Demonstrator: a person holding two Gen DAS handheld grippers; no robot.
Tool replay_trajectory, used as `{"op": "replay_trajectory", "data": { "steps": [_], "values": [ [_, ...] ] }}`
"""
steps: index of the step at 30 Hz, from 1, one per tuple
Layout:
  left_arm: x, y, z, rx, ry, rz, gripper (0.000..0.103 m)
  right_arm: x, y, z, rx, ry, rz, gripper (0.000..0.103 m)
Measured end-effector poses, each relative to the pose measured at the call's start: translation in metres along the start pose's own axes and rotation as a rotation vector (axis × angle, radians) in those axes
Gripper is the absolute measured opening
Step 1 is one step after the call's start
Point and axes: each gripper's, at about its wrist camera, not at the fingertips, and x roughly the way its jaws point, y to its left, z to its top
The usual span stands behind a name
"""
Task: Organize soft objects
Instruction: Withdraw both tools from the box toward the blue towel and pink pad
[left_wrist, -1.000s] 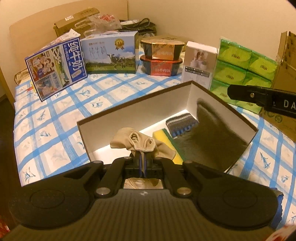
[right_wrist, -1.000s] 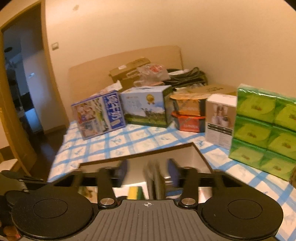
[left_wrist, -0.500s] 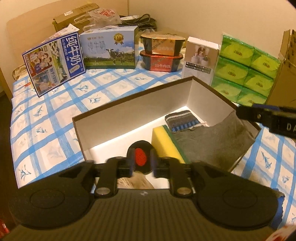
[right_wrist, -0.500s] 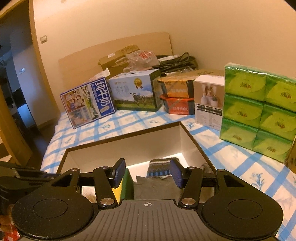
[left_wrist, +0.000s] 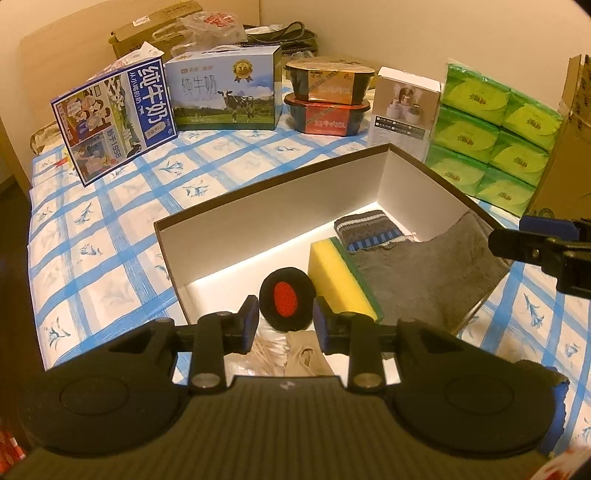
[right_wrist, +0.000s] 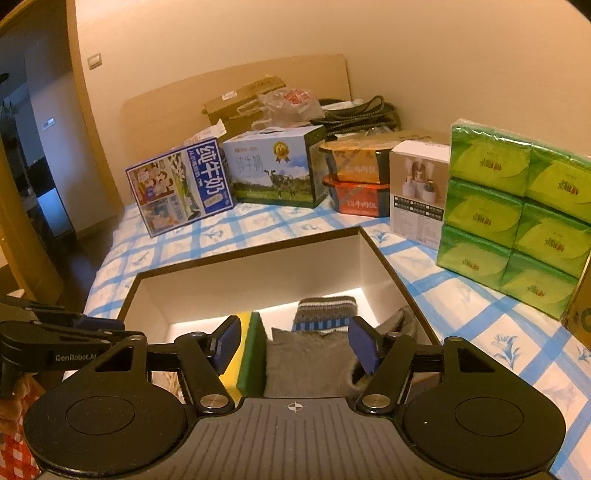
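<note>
Left gripper (left_wrist: 284, 321): jaws parted, empty, above the near end of the box (left_wrist: 258, 206). Right gripper (right_wrist: 290, 343): jaws wide apart, empty. Box contents: sponge (left_wrist: 338, 280) on edge, long axis front to back; grey cloth (left_wrist: 424, 273) beside it, draped over the right wall; striped sock (left_wrist: 369, 230) in the far corner; round black-red pad (left_wrist: 286, 297); beige cloth (left_wrist: 306, 360).

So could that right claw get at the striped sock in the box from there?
Probably yes. The right claw is open above the open-topped box, and the striped sock lies uncovered just ahead, beyond the grey cloth.
</note>
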Motion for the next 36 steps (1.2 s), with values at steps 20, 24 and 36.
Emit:
{"op": "replay_trajectory", "data": {
  "steps": [20, 24, 36],
  "values": [
    [-0.085, -0.013, -0.036, -0.023, -0.043, -0.058, 0.036, -0.086, 0.012, -0.039, 0.056, 0.009, -0.007, 0.068],
    [-0.107, -0.017, -0.049, -0.013, -0.054, -0.062, 0.036, -0.108, 0.015, -0.051, 0.079, 0.014, -0.002, 0.068],
    [-0.154, -0.034, -0.092, -0.026, -0.046, -0.103, 0.042, -0.166, 0.02, -0.09, 0.143, 0.03, -0.029, 0.068]
  ]
}}
